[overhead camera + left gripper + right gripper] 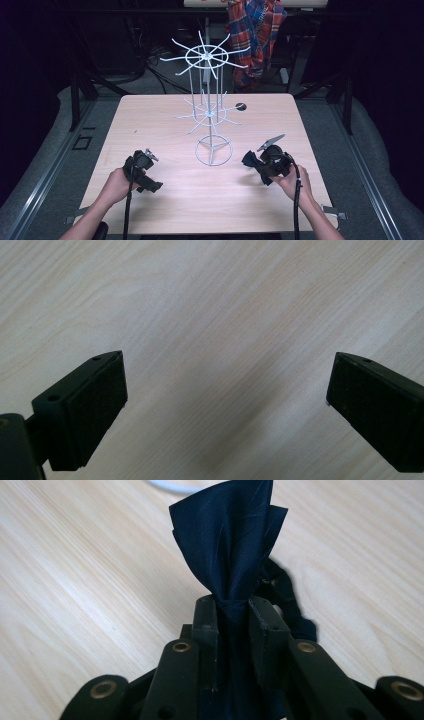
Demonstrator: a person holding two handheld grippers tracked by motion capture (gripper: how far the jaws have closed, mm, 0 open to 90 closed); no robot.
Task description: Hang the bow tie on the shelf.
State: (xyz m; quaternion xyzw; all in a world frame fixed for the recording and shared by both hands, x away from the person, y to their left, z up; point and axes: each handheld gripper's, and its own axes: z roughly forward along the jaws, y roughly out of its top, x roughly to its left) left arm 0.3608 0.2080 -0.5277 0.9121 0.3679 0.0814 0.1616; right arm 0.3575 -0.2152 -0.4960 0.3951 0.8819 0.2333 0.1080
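My right gripper [260, 163] [232, 607] is shut on a dark navy bow tie [250, 159] [227, 540], pinched at its middle knot. One wing of the tie fans out beyond the jaws and its strap hangs down to the table. The gripper hovers low, just right of the ring base of a white wire rack [210, 107]. That rack stands at the table's centre with two tiers of radiating hooks, all bare. My left gripper [145, 178] [225, 385] is open at the front left, its jaws wide apart over bare wood.
The pale wooden table [165, 125] has a small dark round hole or disc [241, 106] behind the rack on the right. A plaid cloth [255, 35] hangs beyond the far edge. Dark floor and metal rails surround the table.
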